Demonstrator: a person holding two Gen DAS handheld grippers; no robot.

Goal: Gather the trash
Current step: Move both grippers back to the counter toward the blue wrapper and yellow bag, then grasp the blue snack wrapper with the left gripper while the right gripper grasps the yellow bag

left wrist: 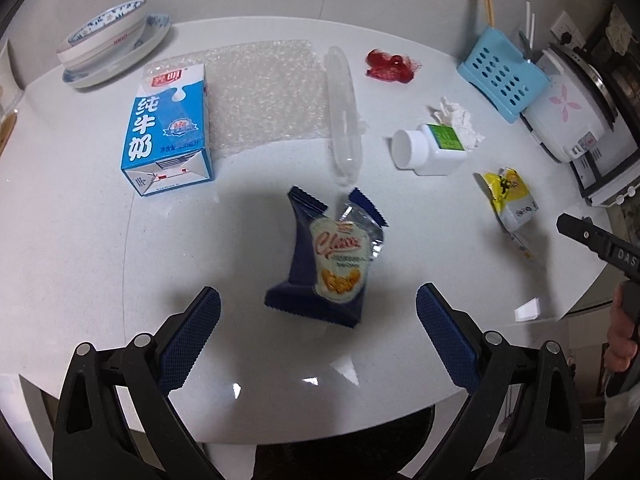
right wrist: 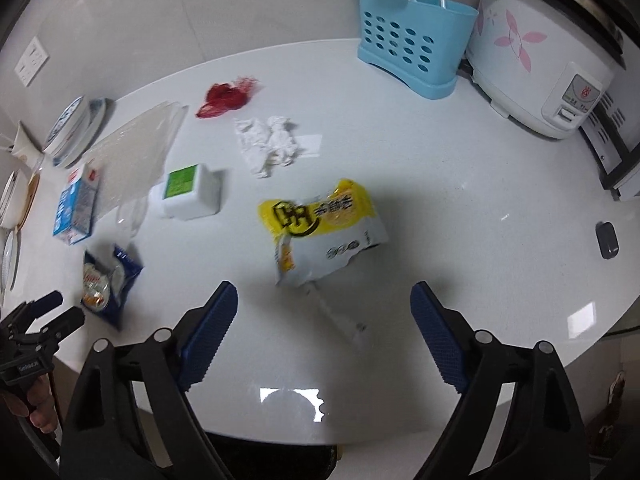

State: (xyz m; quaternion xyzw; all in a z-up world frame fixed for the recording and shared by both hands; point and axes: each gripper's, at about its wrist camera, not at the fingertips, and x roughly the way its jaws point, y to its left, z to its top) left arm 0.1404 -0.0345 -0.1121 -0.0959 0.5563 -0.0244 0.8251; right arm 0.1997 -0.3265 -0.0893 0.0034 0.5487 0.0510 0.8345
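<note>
Both grippers are wide open and hold nothing: left gripper (left wrist: 318,308) hangs over the blue wrapper (left wrist: 328,258), right gripper (right wrist: 324,306) over the yellow wrapper (right wrist: 320,226). On the white table (left wrist: 80,260) lie also bubble wrap (left wrist: 260,96), milk carton (left wrist: 168,128), white bottle (left wrist: 430,148), tissue (right wrist: 268,144), red net (left wrist: 390,65).

Your near tabletop (right wrist: 460,208) edge lies bare; the rice cooker (right wrist: 536,68) and blue utensil caddy (right wrist: 408,48) block the far right corner.
</note>
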